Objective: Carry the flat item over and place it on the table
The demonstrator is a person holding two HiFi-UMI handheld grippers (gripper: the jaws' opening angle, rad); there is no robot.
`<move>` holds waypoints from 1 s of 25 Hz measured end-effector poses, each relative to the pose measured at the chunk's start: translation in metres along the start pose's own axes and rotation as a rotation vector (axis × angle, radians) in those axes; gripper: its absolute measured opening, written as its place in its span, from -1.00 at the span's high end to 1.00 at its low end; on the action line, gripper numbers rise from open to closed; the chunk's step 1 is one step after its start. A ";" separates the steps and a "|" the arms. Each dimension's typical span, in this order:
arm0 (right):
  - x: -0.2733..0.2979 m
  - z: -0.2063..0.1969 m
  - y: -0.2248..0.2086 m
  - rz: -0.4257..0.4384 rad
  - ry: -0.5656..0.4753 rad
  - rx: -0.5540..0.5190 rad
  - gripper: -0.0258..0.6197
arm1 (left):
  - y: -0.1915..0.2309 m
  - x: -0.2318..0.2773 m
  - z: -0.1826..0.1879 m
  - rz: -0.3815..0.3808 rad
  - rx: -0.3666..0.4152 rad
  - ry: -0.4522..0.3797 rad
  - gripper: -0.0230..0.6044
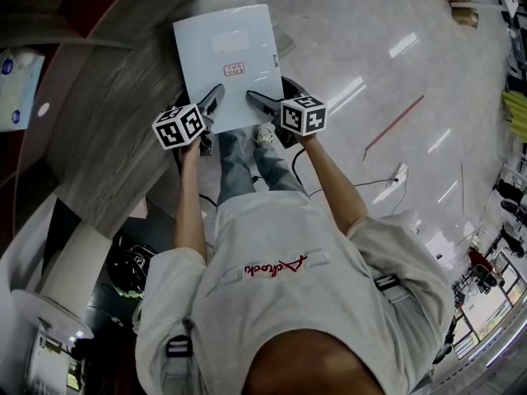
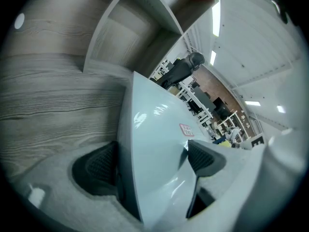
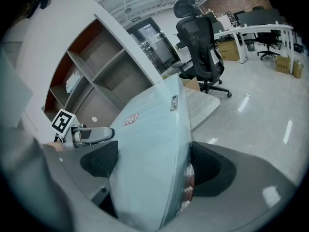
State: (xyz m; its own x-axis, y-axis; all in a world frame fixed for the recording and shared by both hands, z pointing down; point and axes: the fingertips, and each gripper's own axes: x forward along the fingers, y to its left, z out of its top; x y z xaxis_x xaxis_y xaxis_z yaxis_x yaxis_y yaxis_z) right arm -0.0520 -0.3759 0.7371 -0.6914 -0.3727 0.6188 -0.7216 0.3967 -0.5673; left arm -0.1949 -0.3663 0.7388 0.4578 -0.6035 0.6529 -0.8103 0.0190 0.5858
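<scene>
A flat pale blue folder (image 1: 226,60) with a small red stamp is held level in front of the person, its far part over the curved wood-grain table (image 1: 107,113). My left gripper (image 1: 216,97) is shut on its near left edge, and my right gripper (image 1: 254,99) is shut on its near right edge. In the left gripper view the folder (image 2: 154,153) stands edge-on between the black pads (image 2: 96,168). In the right gripper view the folder (image 3: 149,163) fills the gap between the pads (image 3: 205,166), and the left gripper (image 3: 89,135) shows beyond it.
A grey shelf unit (image 2: 130,28) rises behind the table. A black office chair (image 3: 198,42) and white desks (image 3: 251,33) stand on the glossy floor (image 1: 370,72). A cable and a power strip (image 1: 397,175) lie on the floor to the right.
</scene>
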 end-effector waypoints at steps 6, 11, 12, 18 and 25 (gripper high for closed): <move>0.003 0.003 -0.003 -0.011 0.000 -0.011 -0.56 | 0.001 0.003 0.002 0.003 -0.002 0.002 -0.56; 0.009 0.010 -0.005 -0.022 0.005 -0.028 -0.56 | 0.002 0.008 0.010 0.002 0.002 -0.004 -0.56; 0.011 0.012 -0.005 -0.023 0.006 -0.031 -0.57 | 0.003 0.009 0.013 0.001 0.003 -0.009 -0.56; 0.020 0.023 -0.008 -0.025 0.019 -0.039 -0.58 | 0.008 0.015 0.022 0.010 -0.005 -0.010 -0.56; 0.041 0.055 -0.012 -0.042 0.025 -0.048 -0.58 | 0.018 0.030 0.057 0.016 -0.001 -0.013 -0.56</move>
State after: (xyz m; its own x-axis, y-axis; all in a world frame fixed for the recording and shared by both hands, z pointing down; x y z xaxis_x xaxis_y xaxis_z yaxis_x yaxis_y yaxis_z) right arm -0.0730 -0.4423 0.7390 -0.6592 -0.3689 0.6553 -0.7470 0.4211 -0.5144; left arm -0.2167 -0.4294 0.7414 0.4402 -0.6136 0.6556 -0.8168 0.0297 0.5762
